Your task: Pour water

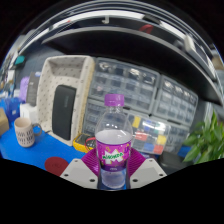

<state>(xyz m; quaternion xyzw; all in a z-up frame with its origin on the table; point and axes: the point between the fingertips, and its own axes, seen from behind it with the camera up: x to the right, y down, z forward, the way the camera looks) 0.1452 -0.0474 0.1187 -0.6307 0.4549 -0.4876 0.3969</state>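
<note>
While the gripper (pixel 114 172) points out over the blue tabletop (pixel 40 160), a clear plastic water bottle with a purple screw cap and a magenta wrap label (pixel 114 145) stands upright between its two white fingers (pixel 80 170). Both fingers sit tight against the bottle's lower body, one at its nine o'clock and one at its three o'clock, with the magenta pads hard to tell apart from the label of the same colour; the claw looks pinched onto the bottle. The label carries a round darker emblem with pale lettering across it, but the writing is too small to read and no brand can be made out.

From the bottle, at about ten o'clock and further back, stands a cream-coloured woven box with a dark opening in its front (pixel 62 95). Directly behind the bottle, from twelve round to two o'clock, runs a wide grey cabinet of many small clear plastic drawers (pixel 150 95); no markings can be read on them. Just beside the bottle at three o'clock lies a cluster of small colourful items (pixel 152 133) that cannot be identified. Far out at three o'clock the leaves of a green plant (pixel 208 135) reach in. At nine o'clock, well apart from the bottle, a small tan mug-shaped container (pixel 23 131) rests on the blue surface.
</note>
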